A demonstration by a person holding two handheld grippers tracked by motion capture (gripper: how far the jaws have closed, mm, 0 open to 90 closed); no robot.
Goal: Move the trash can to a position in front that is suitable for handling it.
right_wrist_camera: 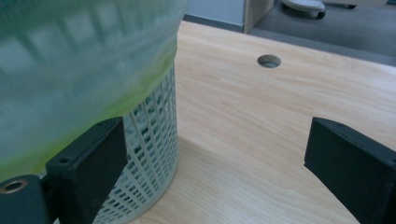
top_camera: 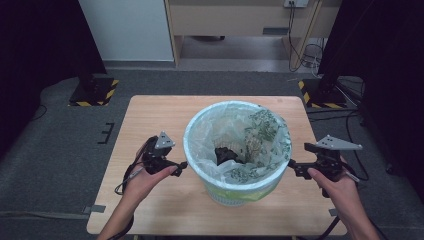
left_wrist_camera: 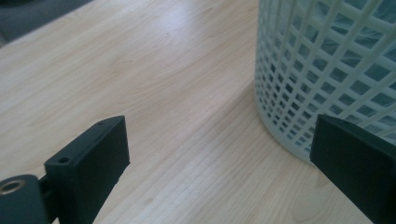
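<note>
Lined basket [top_camera: 235, 150] stands mid-table [top_camera: 150, 115] between both hand-held grippers — left [top_camera: 181, 165], right [top_camera: 292, 165] — jaws wide apart, empty.

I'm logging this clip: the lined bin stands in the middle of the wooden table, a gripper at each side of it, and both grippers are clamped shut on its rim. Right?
Not quite: the left gripper and right gripper are open, holding nothing. Each gripper view shows its jaws wide apart with only table between them. The rest holds: the bin stands mid-table between them.
</note>
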